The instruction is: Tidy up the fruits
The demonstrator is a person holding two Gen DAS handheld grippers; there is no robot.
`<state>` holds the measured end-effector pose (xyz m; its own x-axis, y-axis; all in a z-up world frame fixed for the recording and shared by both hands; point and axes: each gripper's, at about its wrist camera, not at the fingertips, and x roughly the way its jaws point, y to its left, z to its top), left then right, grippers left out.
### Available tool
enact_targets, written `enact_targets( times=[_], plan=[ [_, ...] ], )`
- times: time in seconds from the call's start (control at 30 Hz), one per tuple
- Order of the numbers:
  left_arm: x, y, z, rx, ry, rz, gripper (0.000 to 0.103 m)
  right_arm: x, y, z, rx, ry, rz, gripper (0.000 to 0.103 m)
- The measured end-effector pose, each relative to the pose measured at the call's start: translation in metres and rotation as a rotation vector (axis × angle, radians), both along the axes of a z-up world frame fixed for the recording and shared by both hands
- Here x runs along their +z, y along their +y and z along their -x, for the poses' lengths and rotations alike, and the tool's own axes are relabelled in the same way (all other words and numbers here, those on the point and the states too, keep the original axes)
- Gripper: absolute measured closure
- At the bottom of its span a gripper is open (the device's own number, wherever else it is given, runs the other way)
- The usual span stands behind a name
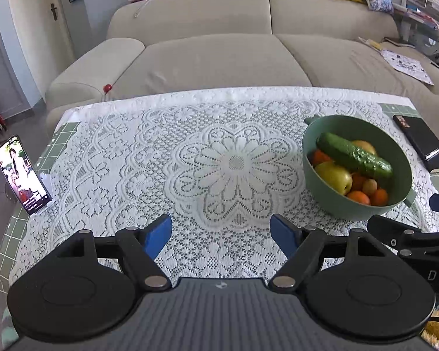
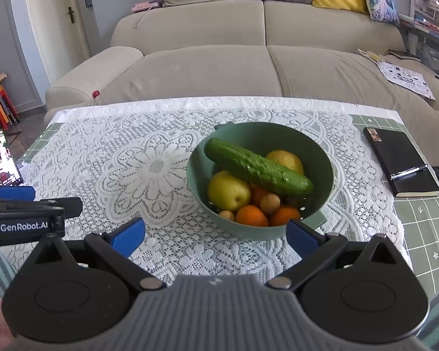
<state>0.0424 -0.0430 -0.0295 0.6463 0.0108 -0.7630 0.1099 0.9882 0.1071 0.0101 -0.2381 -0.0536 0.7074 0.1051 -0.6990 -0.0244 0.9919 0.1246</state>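
Note:
A green bowl [image 2: 319, 158] stands on the lace-covered table, also seen at the right in the left wrist view [image 1: 313, 140]. It holds a cucumber [image 2: 257, 171] lying across the top, a yellow apple [image 2: 228, 191], a lemon [image 2: 285, 161], oranges [image 2: 251, 215] and small brown fruits [image 2: 269, 203]. The cucumber [image 1: 354, 155] shows in the left view too. My right gripper [image 2: 216, 235] is open and empty, just in front of the bowl. My left gripper [image 1: 221, 234] is open and empty over bare lace, left of the bowl.
A black notebook with a pen [image 2: 401, 161] lies at the table's right edge. A phone on a stand [image 1: 22, 174] sits at the left edge. A beige sofa [image 2: 219, 58] stands behind the table. The lace cloth [image 1: 190, 146] covers a green grid mat.

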Motion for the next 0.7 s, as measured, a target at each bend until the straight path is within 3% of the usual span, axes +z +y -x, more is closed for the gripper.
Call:
enact_targets(
  times=[0.7],
  plan=[
    [-0.0028, 0.0011, -0.0013, 0.004, 0.020, 0.002, 0.013, 0.0033, 0.0048, 0.0027, 0.014, -0.007, 0.029, 0.004]
  ],
)
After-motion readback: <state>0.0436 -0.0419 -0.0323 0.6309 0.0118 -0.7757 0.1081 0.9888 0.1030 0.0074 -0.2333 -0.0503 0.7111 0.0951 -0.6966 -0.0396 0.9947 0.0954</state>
